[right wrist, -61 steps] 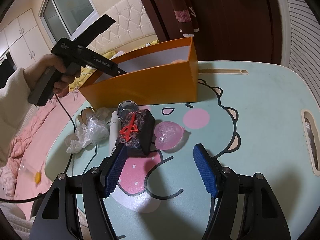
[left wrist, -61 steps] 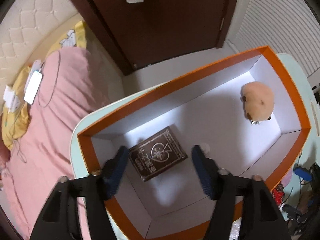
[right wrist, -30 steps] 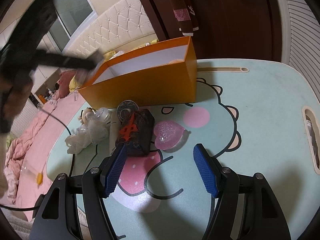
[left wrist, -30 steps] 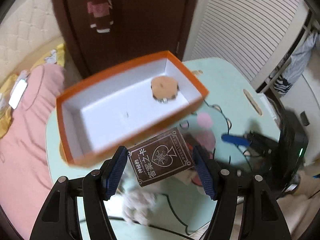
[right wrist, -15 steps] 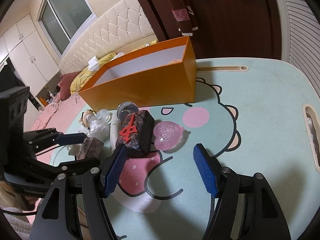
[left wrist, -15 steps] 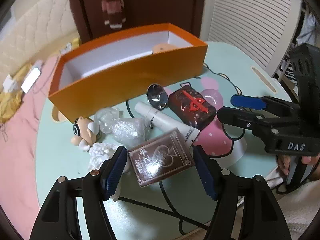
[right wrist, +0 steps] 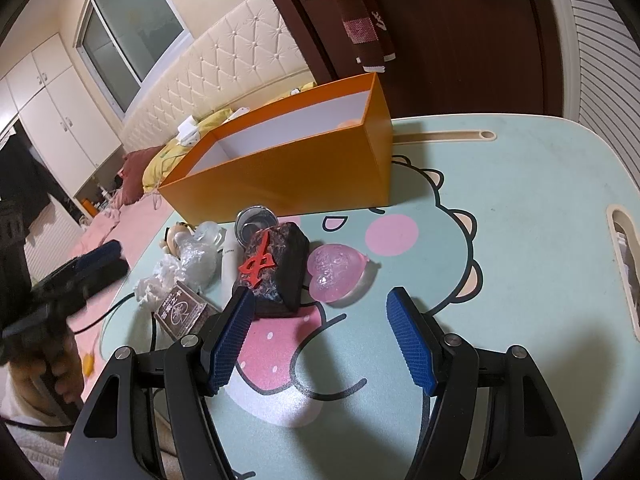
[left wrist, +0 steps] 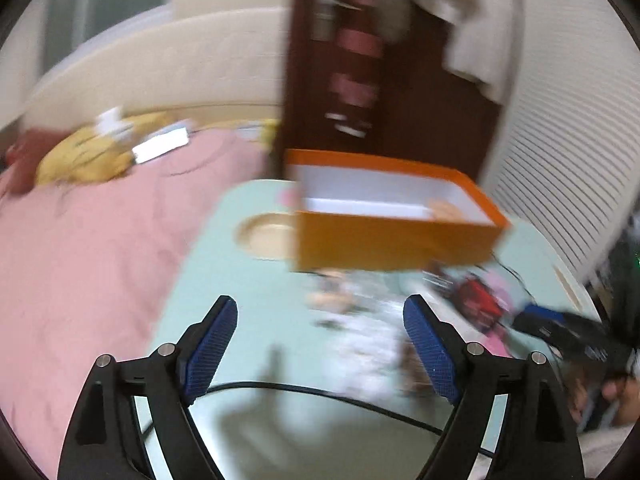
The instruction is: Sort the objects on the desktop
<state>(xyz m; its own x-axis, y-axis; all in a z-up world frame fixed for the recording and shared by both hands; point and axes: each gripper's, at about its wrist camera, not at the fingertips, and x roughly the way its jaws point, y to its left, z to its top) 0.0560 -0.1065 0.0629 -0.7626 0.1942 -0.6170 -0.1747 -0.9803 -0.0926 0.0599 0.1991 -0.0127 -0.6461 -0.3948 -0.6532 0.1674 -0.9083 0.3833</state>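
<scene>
The left hand-held gripper (left wrist: pixel 320 340) has just been opening, empty; the right hand-held gripper (right wrist: pixel 320 336) hangs released. A dark rectangular card box (right wrist: pixel 182 309) lies on the mint worktop (right wrist: pixel 520 220) beside crumpled clear plastic (right wrist: pixel 192 264), before the open orange cardboard box (right wrist: pixel 288 172).

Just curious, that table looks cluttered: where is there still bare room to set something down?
Bare: the mint tabletop right of the orange cardboard box and pink heart-shaped jelly toy, up to the slot. Crowded: below the box, around the dark pouch and brown card box.

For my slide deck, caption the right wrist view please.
Open right gripper hovers over the cluttered dinosaur table, orange box behind.
</scene>
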